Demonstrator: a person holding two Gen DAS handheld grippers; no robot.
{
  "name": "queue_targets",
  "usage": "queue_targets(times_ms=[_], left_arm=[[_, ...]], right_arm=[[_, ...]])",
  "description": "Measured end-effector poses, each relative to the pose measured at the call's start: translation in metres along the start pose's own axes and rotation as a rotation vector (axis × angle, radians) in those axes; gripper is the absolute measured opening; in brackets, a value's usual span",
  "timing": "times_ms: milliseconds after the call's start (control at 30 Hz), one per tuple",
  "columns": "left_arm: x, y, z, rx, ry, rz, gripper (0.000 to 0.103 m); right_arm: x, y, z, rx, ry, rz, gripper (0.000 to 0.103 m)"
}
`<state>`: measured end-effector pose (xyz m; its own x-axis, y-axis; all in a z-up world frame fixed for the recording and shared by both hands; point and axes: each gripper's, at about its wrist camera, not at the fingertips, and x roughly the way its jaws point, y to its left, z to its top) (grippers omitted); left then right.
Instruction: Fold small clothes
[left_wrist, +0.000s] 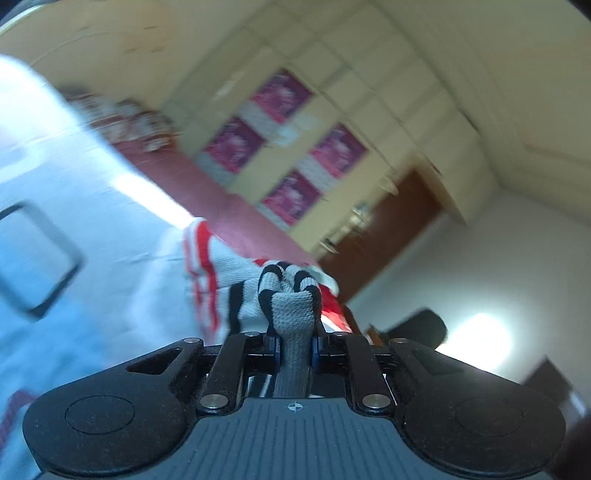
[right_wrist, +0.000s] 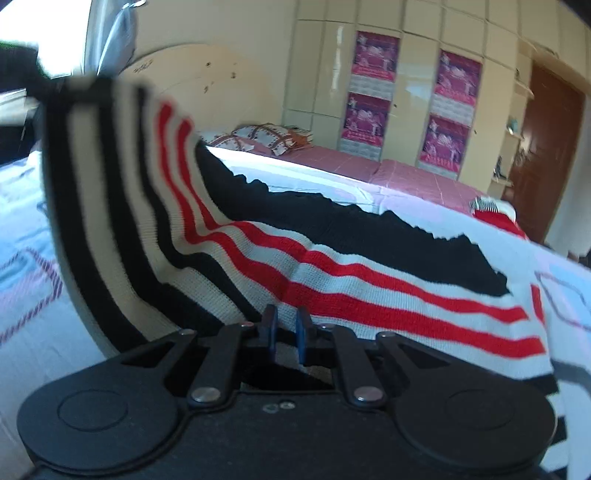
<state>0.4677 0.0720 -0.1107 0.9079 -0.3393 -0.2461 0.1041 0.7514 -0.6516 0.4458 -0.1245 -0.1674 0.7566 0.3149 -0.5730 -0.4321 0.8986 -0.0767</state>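
A knitted sweater (left_wrist: 236, 273), white with black and red stripes, hangs bunched from my left gripper (left_wrist: 295, 350), which is shut on a grey-white fold of it above the bed. In the right wrist view the same sweater (right_wrist: 369, 291) is draped across the bed, its left corner pulled up toward a blurred dark shape at the top left. My right gripper (right_wrist: 284, 328) sits at the sweater's near black-striped edge, its blue pads (right_wrist: 269, 328) almost together with dark knit pinched between them.
The bed has a white cover (right_wrist: 29, 295) with a line pattern and a pink sheet (right_wrist: 406, 170) behind. A patterned pillow (right_wrist: 266, 138) lies at the headboard. Another striped red piece (right_wrist: 491, 210) lies far right. A cream wardrobe with pink posters (right_wrist: 376, 55) and a brown door (right_wrist: 546, 147) stand beyond.
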Motion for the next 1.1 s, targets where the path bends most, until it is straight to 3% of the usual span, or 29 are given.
queue_targets(times_ms=[100,167,267,333,400,433,500,567,633,667,733,800,867,933,1000,1033,1100], left_arm=[[0.031,-0.044,0.002,0.101,0.054,-0.105,0.014],[0.055,-0.066,-0.007,0.138,0.103,-0.173,0.014],[0.094,-0.093,-0.030,0.167,0.226,-0.255,0.014],[0.126,-0.107,-0.060,0.183,0.360,-0.283,0.014],[0.153,-0.120,-0.094,0.306,0.514,-0.223,0.014],[0.153,-0.126,-0.101,0.369,0.524,-0.195,0.015],[0.129,-0.131,-0.093,0.416,0.438,-0.213,0.016],[0.103,-0.120,-0.068,0.366,0.374,-0.226,0.018],[0.066,-0.103,-0.048,0.311,0.259,-0.215,0.036],[0.055,-0.092,-0.037,0.297,0.201,-0.167,0.055],[0.031,-0.068,-0.028,0.235,0.113,-0.104,0.060],[0.036,-0.042,-0.016,0.179,0.152,-0.029,0.060],[0.051,-0.025,-0.014,0.186,0.238,0.045,0.060],[0.060,-0.012,-0.017,0.142,0.279,0.072,0.060],[0.071,-0.008,-0.023,0.076,0.278,0.068,0.060],[0.076,-0.009,-0.027,0.072,0.279,0.077,0.060],[0.079,-0.015,-0.032,0.081,0.271,0.076,0.060]], right_arm=[[-0.017,-0.034,0.001,0.235,-0.001,0.053,0.018],[-0.042,-0.068,-0.012,0.430,-0.039,0.018,0.020],[-0.084,-0.114,-0.039,0.611,-0.097,-0.046,0.032],[-0.107,-0.143,-0.058,0.745,-0.125,-0.064,0.052],[-0.127,-0.168,-0.073,0.881,-0.181,-0.070,0.091],[-0.136,-0.178,-0.079,0.932,-0.207,-0.070,0.092],[-0.148,-0.193,-0.086,0.990,-0.231,-0.021,0.087],[-0.153,-0.198,-0.086,1.012,-0.249,0.042,0.086],[-0.151,-0.195,-0.083,1.026,-0.243,0.120,0.087],[-0.145,-0.193,-0.081,1.035,-0.226,0.169,0.088],[-0.129,-0.186,-0.073,1.054,-0.179,0.254,0.089],[-0.114,-0.182,-0.067,1.065,-0.127,0.305,0.092],[-0.095,-0.175,-0.061,1.082,-0.055,0.338,0.088],[-0.081,-0.168,-0.054,1.083,-0.020,0.325,0.070],[-0.072,-0.159,-0.041,1.015,0.031,0.248,0.027],[-0.074,-0.152,-0.034,0.953,0.045,0.211,0.020],[-0.088,-0.143,-0.018,0.815,-0.011,0.135,0.017]])
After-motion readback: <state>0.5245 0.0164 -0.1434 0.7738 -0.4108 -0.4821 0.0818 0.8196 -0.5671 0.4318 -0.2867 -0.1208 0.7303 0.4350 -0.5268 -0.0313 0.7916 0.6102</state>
